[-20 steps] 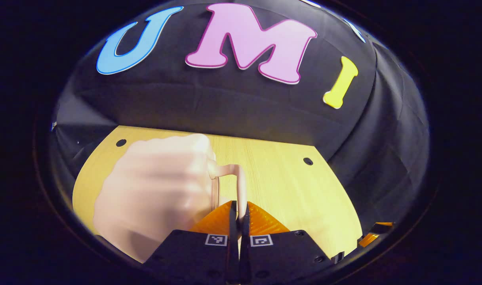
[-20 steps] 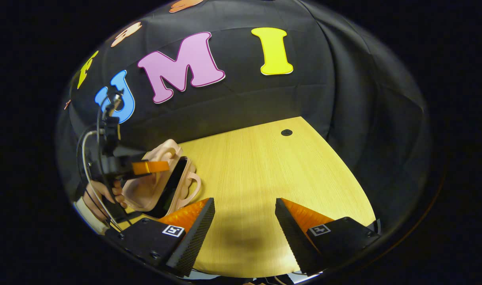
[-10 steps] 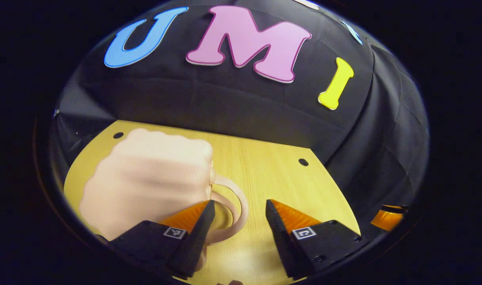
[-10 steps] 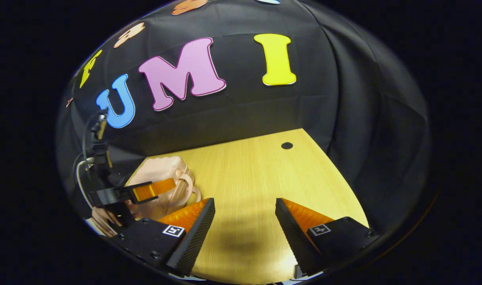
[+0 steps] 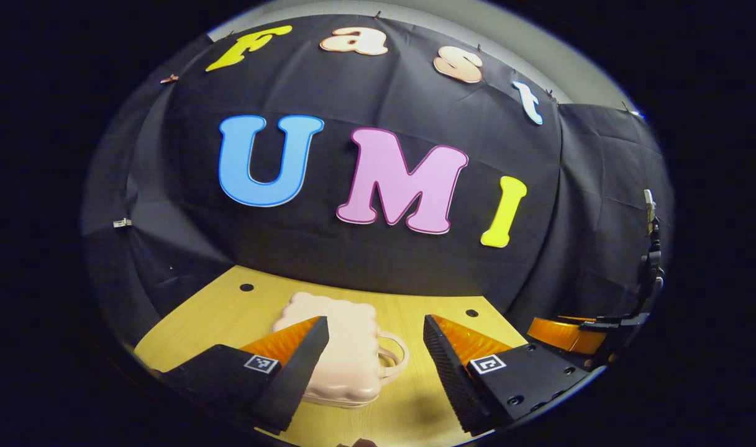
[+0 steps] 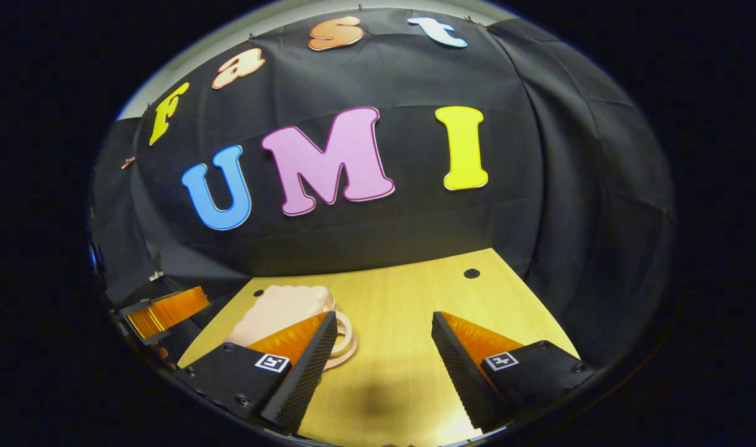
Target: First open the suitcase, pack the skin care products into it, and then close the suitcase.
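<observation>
A small pale pink suitcase (image 5: 346,357) lies flat and closed on the wooden table (image 5: 216,316), its loop handle (image 5: 395,355) pointing right. My left gripper (image 5: 374,360) hangs open above and in front of it, holding nothing. In the right gripper view the same suitcase (image 6: 278,307) lies at the left of the table (image 6: 415,298), partly behind one finger of my right gripper (image 6: 384,357), which is open and empty. The left gripper's fingers (image 6: 166,310) show at the far left edge of that view. The right gripper's fingers (image 5: 564,334) appear at the right edge of the left gripper view.
Black cloth walls close the table in at the back and on both sides. Small dark holes (image 5: 246,287) (image 6: 471,273) mark the tabletop near its far corners. Bare wood stretches to the right of the suitcase.
The left gripper, shut on the handle a second ago, opened and pulled back and up. The suitcase lid came down and now lies closed. The right gripper also drew back.
</observation>
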The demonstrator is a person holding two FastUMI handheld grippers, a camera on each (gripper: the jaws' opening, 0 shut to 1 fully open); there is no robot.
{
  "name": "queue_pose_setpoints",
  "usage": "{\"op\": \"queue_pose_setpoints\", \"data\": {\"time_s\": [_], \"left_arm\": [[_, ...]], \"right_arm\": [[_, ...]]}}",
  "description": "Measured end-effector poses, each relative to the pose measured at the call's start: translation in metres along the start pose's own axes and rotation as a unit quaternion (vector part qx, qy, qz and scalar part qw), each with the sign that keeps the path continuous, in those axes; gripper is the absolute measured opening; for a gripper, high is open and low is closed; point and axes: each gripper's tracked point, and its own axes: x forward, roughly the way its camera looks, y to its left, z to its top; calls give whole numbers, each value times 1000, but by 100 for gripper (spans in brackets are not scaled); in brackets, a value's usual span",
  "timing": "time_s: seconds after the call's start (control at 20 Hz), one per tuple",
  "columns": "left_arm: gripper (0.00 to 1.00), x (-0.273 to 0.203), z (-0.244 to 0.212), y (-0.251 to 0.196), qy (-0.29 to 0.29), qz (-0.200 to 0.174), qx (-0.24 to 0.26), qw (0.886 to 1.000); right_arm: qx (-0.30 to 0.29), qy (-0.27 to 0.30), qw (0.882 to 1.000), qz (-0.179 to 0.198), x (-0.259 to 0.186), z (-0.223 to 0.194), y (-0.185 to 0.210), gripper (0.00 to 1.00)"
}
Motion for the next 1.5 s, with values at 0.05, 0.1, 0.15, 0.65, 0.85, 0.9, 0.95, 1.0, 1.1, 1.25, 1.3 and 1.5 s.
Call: {"op": "queue_pose_setpoints", "data": {"time_s": [0.05,0.1,0.15,0.65,0.85,0.9,0.95,1.0,1.1,1.25,1.3,1.5], "left_arm": [[96,-11,3,8,-7,3,5,1000],[96,-19,1,14,-11,4,12,1000],[96,-27,-3,19,-10,5,19,1000],[96,-70,-27,51,-4,27,20,999],[96,-80,-21,49,-11,32,25,999],[96,-81,-22,47,-12,30,28,999],[96,-82,-23,46,-12,30,31,999],[96,-82,-23,44,-12,29,32,999],[96,-84,-24,39,-12,25,32,999],[96,-82,-26,39,-7,23,34,999],[96,-82,-27,40,-7,24,35,999],[96,-80,-28,40,-9,22,34,999]], "right_arm": [[-8,-3,1000,0,-5,-2,6,97],[-15,-3,1000,-1,-11,-7,11,97],[-20,-4,1000,-3,-16,-10,15,97],[-21,-31,999,-23,-59,-33,23,97],[-24,-32,999,-17,-69,-40,28,97],[-24,-35,999,-16,-74,-45,29,97],[-24,-36,999,-17,-76,-48,30,97],[-22,-42,999,-20,-79,-47,30,97],[-21,-46,999,-16,-82,-48,33,97],[-22,-44,999,-11,-85,-53,38,97],[-22,-42,999,-7,-85,-57,42,97],[-34,-34,999,1,-89,-66,49,97]]}}
